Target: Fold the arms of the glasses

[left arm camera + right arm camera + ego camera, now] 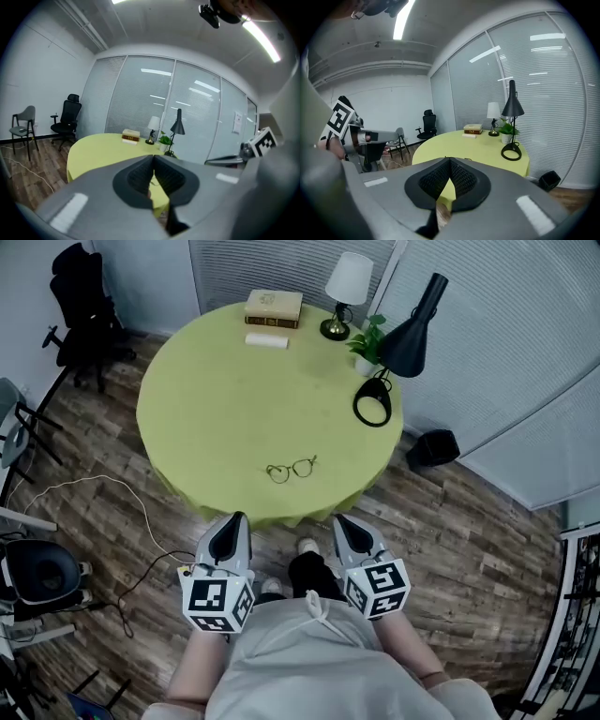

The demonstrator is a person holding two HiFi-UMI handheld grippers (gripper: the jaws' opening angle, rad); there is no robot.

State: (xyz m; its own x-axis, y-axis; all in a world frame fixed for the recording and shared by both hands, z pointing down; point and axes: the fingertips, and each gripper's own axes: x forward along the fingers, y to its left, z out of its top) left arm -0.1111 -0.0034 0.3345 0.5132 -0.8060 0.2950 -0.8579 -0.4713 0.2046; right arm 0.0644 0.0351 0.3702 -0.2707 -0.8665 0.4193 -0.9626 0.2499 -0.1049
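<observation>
At the middle of the wood floor, table [225,409]: round, under a yellow-green cloth.
Black desk lamp [410,332]: at the table's right edge, ring base on the cloth.
My left gripper [235,519]: off the table, short of its near edge; jaws pressed together, nothing between them.
My right gripper [340,521]: beside the left, also short of the near edge; jaws pressed together, nothing between them.
White-shade lamp [349,282]: far edge, right of the books.
Books [274,307]: stacked at the far edge.
Plant [368,338]: between the two lamps.
Glasses [292,469]: flat on the cloth near the table's near edge, apart from both my grippers.
</observation>
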